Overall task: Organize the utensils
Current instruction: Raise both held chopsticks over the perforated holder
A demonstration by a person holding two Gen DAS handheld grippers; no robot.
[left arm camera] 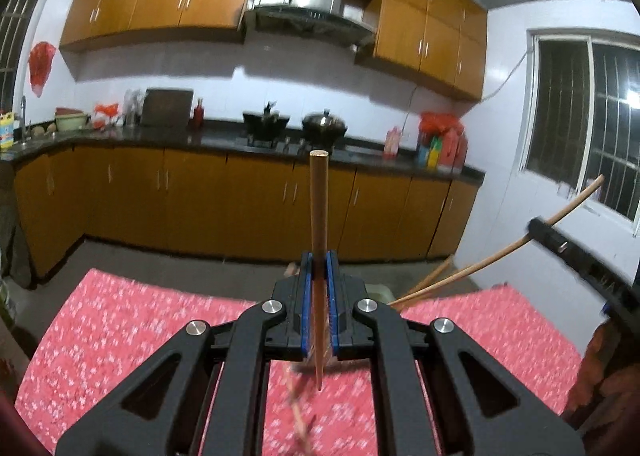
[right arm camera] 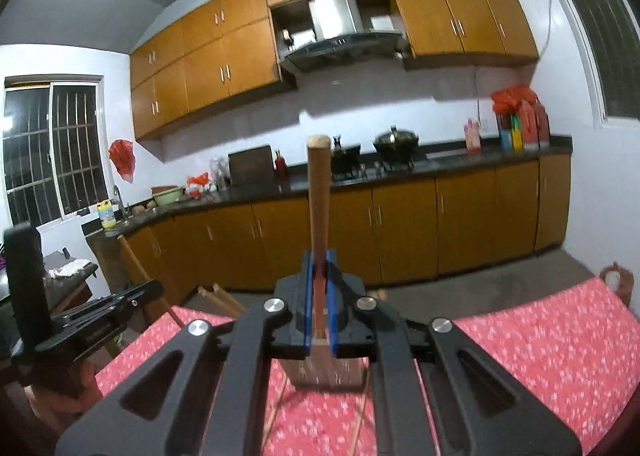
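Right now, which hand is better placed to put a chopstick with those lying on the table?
Left, probably. The left gripper is shut on a chopstick, above a loose chopstick on the red cloth; the right gripper holds a wooden spatula.

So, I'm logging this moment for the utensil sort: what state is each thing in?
Left gripper: shut on a thin wooden chopstick.
Thin wooden chopstick: clamped, standing about upright, lifted clear of the table.
Right gripper: shut on a wooden spatula.
Wooden spatula: clamped by its handle, handle up, flat blade hanging below.
Red floral tablecloth: spread flat on the table.
Black lidded wok: lid on, on the stove.
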